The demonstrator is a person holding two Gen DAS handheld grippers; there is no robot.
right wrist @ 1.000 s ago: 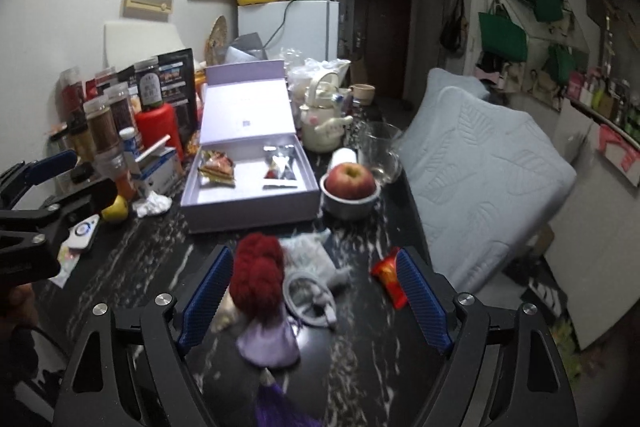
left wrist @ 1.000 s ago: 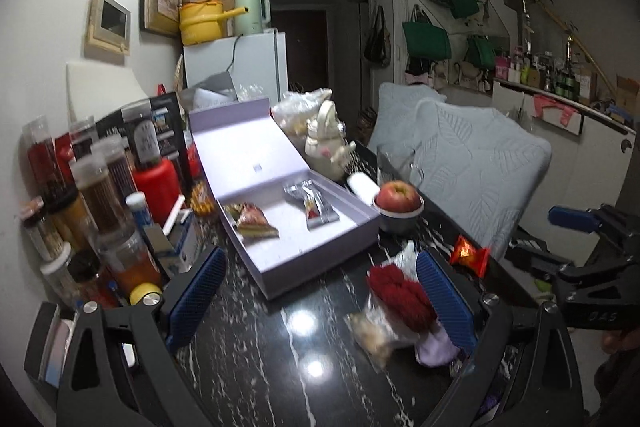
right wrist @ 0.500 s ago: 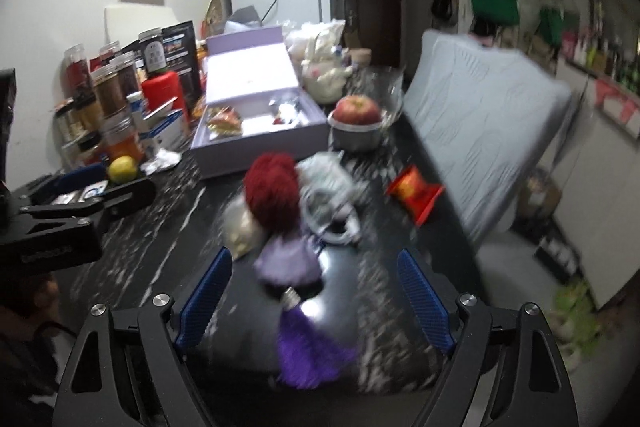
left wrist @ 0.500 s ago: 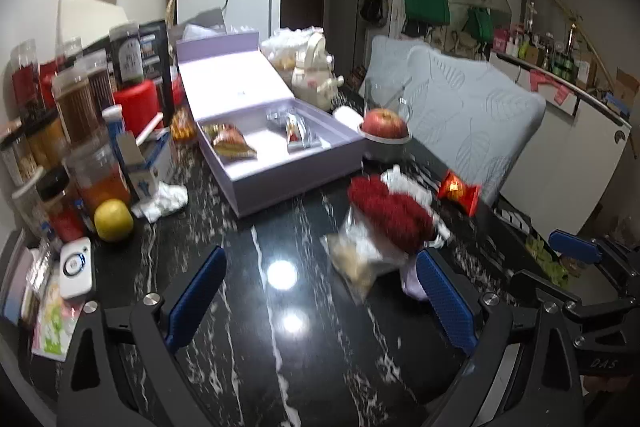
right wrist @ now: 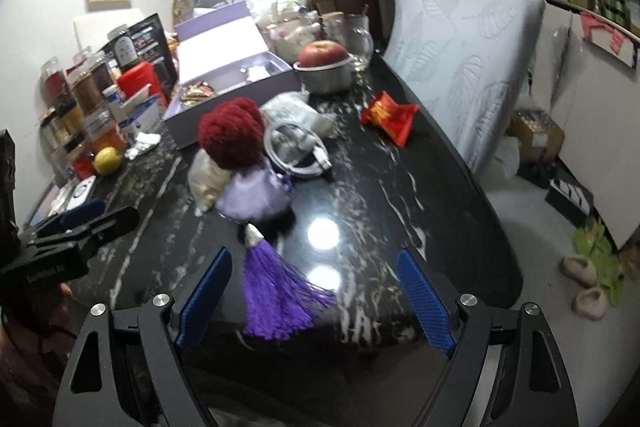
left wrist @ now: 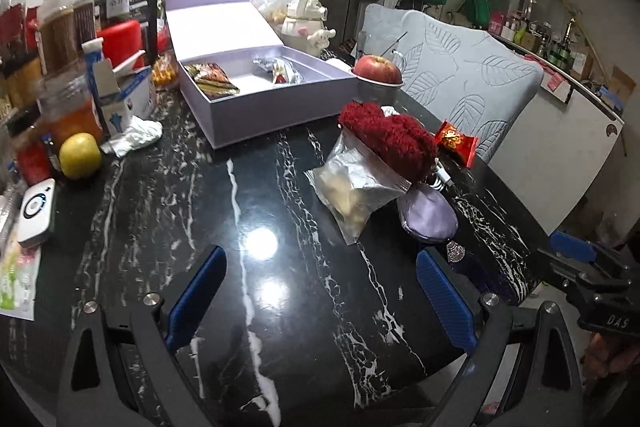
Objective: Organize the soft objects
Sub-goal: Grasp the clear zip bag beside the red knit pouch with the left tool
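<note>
Well beyond the left claw, an apple (left wrist: 377, 67) sits in a metal bowl (left wrist: 376, 91) on the black marble table (left wrist: 248, 211). Off to that claw's left, a yellow lemon (left wrist: 80, 155) lies beside jars (left wrist: 60, 39) of spices and a red canister (left wrist: 120, 42).

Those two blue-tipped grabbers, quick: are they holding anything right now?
Left gripper: jaws open, holding nothing.
Right gripper: jaws open, holding nothing; the purple tassel lies between them, ungripped.
</note>
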